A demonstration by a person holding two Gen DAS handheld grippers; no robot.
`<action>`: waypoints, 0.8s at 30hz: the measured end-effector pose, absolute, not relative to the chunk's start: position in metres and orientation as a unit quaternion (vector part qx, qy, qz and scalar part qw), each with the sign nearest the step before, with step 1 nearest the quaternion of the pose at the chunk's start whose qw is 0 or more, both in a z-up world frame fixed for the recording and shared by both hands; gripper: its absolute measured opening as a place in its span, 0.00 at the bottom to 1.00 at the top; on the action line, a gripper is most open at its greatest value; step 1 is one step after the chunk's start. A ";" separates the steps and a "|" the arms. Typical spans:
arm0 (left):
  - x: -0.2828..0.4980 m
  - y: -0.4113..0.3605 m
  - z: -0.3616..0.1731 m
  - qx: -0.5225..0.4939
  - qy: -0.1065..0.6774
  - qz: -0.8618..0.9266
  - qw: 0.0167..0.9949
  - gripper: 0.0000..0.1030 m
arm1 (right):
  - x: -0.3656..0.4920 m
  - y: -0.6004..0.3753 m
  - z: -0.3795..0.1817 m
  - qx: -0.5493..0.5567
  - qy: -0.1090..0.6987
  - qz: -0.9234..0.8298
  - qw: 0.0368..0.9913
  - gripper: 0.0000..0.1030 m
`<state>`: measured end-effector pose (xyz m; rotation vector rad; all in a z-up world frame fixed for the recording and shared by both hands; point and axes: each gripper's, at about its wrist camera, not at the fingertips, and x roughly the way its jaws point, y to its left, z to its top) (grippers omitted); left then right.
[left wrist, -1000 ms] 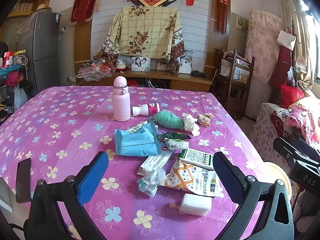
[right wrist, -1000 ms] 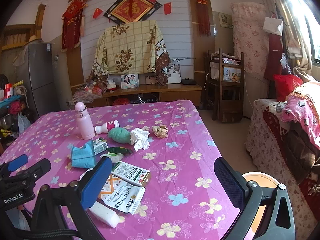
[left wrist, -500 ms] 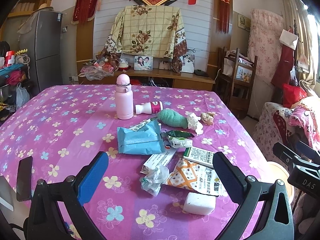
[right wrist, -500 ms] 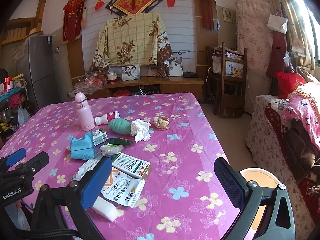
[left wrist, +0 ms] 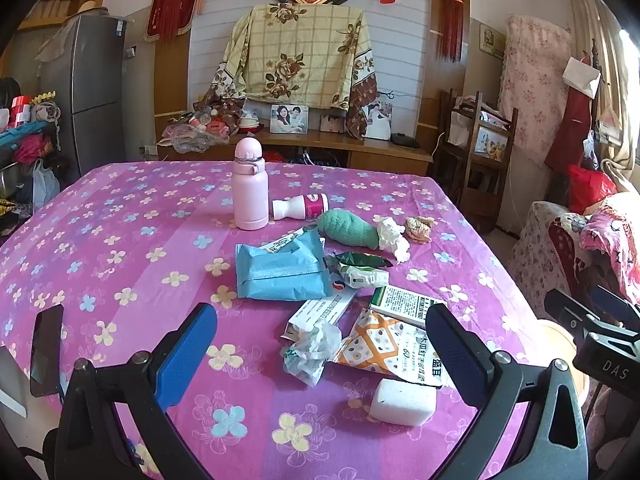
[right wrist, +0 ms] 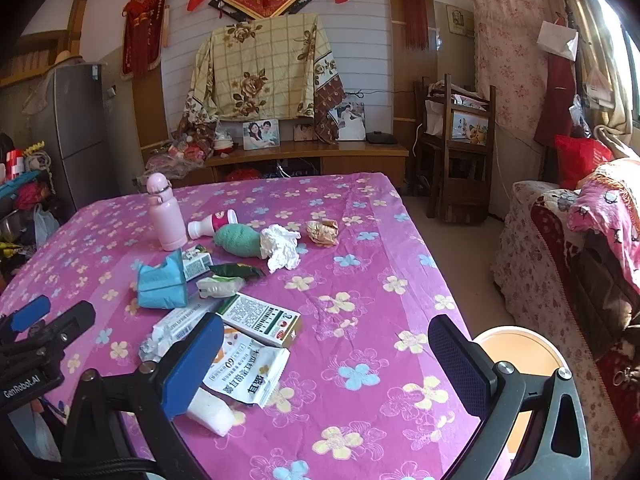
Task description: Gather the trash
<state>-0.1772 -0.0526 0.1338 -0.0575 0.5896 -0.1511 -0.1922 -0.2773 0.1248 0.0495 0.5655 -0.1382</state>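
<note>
Trash lies in a heap on the pink flowered tablecloth (left wrist: 120, 240): a white foam block (left wrist: 402, 400), a crumpled clear wrapper (left wrist: 312, 350), an orange-white packet (left wrist: 390, 350), a green-white carton (left wrist: 404, 300), a blue tissue pack (left wrist: 280, 268), a white crumpled tissue (right wrist: 282, 246) and a brown paper ball (right wrist: 323, 232). My left gripper (left wrist: 320, 354) is open and empty, above the table's near edge, with the wrapper between its fingers in view. My right gripper (right wrist: 326, 360) is open and empty, over the table's right front part, the foam block (right wrist: 210, 410) by its left finger.
A pink flask (left wrist: 250, 188) stands mid-table beside a lying white bottle (left wrist: 300, 206) and a green cloth roll (left wrist: 348, 228). An orange-rimmed bin (right wrist: 516, 356) stands on the floor off the table's right edge. A sofa (right wrist: 580, 260) is at the right.
Both grippers have shifted slightly forward over the table; the trash heap sits a little closer and lower in view. Both stay open and empty.
</note>
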 end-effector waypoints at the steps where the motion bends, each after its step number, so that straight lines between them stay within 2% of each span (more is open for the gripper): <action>1: -0.177 -0.053 0.134 -0.028 0.291 -0.075 0.953 1.00 | -0.192 -0.276 0.124 0.022 0.280 -0.069 0.957 1.00; 24: -0.174 -0.053 0.121 -0.024 0.312 -0.076 0.947 1.00 | -0.176 -0.280 0.105 0.029 0.343 -0.047 0.938 1.00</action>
